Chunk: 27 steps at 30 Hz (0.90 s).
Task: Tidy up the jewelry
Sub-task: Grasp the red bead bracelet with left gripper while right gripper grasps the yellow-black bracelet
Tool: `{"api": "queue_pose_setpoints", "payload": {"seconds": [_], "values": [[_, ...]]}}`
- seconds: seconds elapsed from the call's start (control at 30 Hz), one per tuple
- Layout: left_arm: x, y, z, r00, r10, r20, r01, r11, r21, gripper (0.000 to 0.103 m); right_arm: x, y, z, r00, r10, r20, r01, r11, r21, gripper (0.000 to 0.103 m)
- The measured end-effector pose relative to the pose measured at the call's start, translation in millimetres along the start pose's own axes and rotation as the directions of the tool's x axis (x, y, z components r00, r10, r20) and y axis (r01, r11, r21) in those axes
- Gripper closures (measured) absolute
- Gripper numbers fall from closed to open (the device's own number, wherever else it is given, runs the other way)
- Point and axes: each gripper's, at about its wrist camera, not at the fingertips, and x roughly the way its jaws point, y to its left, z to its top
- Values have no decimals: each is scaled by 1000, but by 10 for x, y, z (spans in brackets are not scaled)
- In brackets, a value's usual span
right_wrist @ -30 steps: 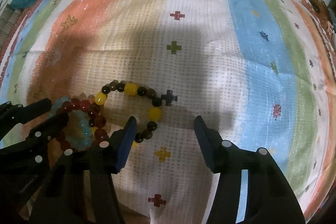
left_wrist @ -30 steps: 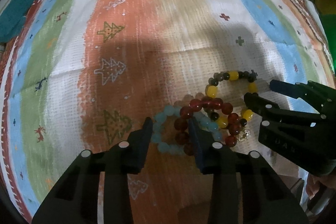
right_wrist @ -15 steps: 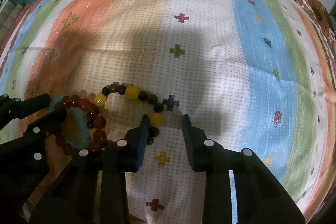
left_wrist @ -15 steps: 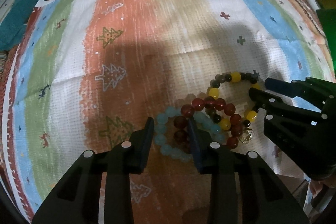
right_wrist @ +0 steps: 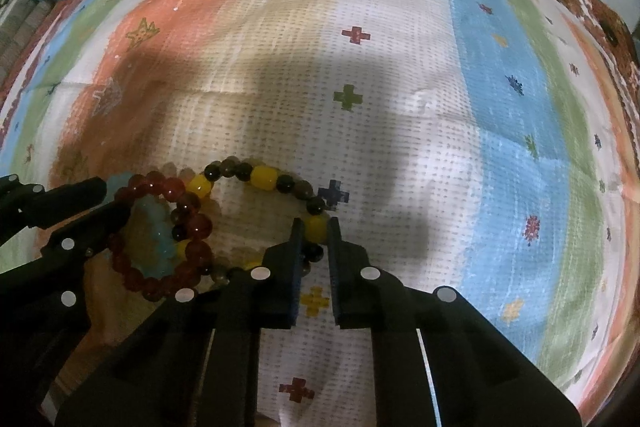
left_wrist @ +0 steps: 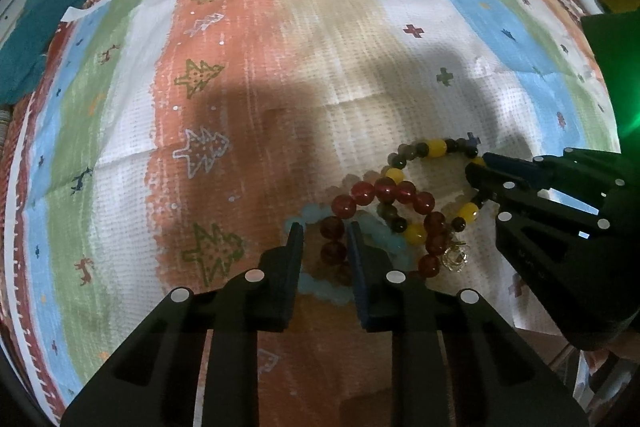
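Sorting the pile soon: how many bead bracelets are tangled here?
3: red bracelet on top, light blue bracelet beneath between the left tongs, yellow-and-dark bracelet toward the right tongs. Others may hide.

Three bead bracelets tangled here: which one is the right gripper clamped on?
The yellow-and-dark bead bracelet. The right gripper pinches one of its yellow beads; the red bracelet and pale blue bracelet lie over by the left gripper.

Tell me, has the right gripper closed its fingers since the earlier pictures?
Yes. The right gripper has drawn its jaws together from either side onto a yellow bead of the yellow and dark bracelet, beside the printed blue cross.
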Motion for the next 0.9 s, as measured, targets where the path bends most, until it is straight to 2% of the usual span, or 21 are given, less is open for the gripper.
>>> {"api": "queue_pose_setpoints", "payload": {"seconds": [0.13, 0.37, 0.6, 0.9], "values": [[58, -29, -29, 1000, 0, -15, 0, 1000, 6, 88, 4, -9, -10, 1000, 7, 5, -7, 1000, 0, 91], [32, -18, -34, 1000, -9, -1, 9, 1000, -3, 90, -49, -31, -68, 1000, 5, 18, -5, 1000, -4, 91], [-246, 69, -18, 998, -30, 51, 32, 998, -44, 90, -247, -26, -139, 998, 24, 61, -24, 1000, -4, 91], [-647, 65, -99, 990, -56, 131, 65, 996, -60, 90, -752, -63, -189, 985, 52, 166, -54, 999, 7, 91]]}}
